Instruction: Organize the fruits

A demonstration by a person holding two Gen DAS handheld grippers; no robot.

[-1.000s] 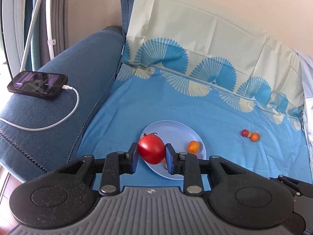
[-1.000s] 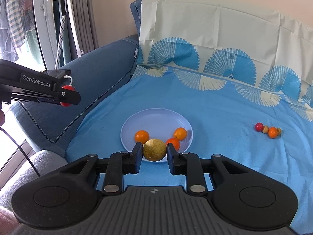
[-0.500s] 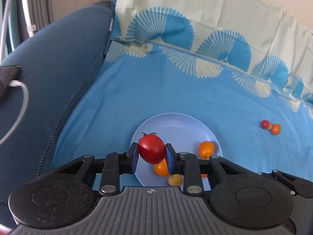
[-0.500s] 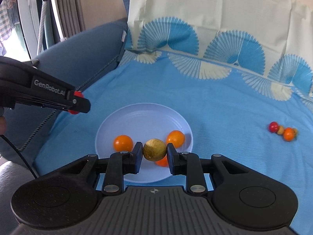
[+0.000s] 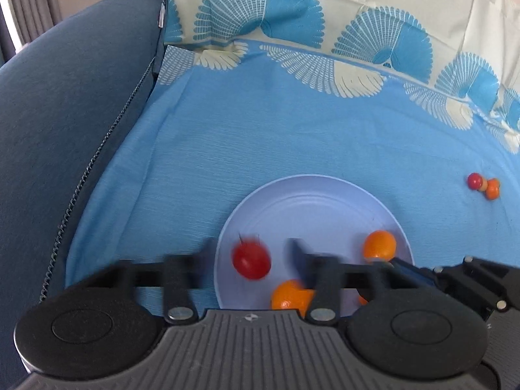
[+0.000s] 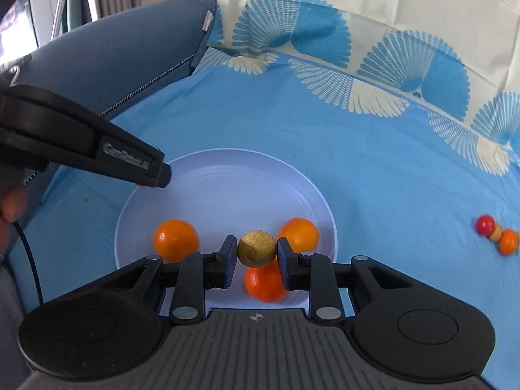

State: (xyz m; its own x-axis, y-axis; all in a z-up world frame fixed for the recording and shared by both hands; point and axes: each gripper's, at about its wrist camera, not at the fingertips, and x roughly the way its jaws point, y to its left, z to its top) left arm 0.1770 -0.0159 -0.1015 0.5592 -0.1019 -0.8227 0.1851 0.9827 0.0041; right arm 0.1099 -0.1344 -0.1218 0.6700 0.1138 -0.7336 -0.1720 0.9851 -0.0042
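Observation:
A pale blue plate (image 5: 312, 214) lies on the blue cloth. My left gripper (image 5: 252, 253) hovers low over its near left part, jaws opening. A red tomato (image 5: 251, 261), blurred, is between the spread fingers with a gap on each side. Two oranges (image 5: 379, 244) show on the plate in this view. In the right wrist view my right gripper (image 6: 256, 247) is shut on a yellow-brown round fruit (image 6: 256, 249) above the plate (image 6: 227, 188), over three oranges (image 6: 176, 240). The left gripper (image 6: 152, 170) reaches in from the left there.
A small red fruit (image 5: 474, 180) and a small orange one (image 5: 492, 189) lie on the cloth to the right of the plate. A dark blue sofa arm (image 5: 65, 113) rises on the left. A patterned backrest cover (image 5: 357, 6) stands behind. A person's hand (image 6: 9, 208) shows at the left edge.
Both grippers came down and forward, closer to the plate. The left jaws sprang apart and let go of the tomato. The right gripper kept its hold on the yellow-brown fruit.

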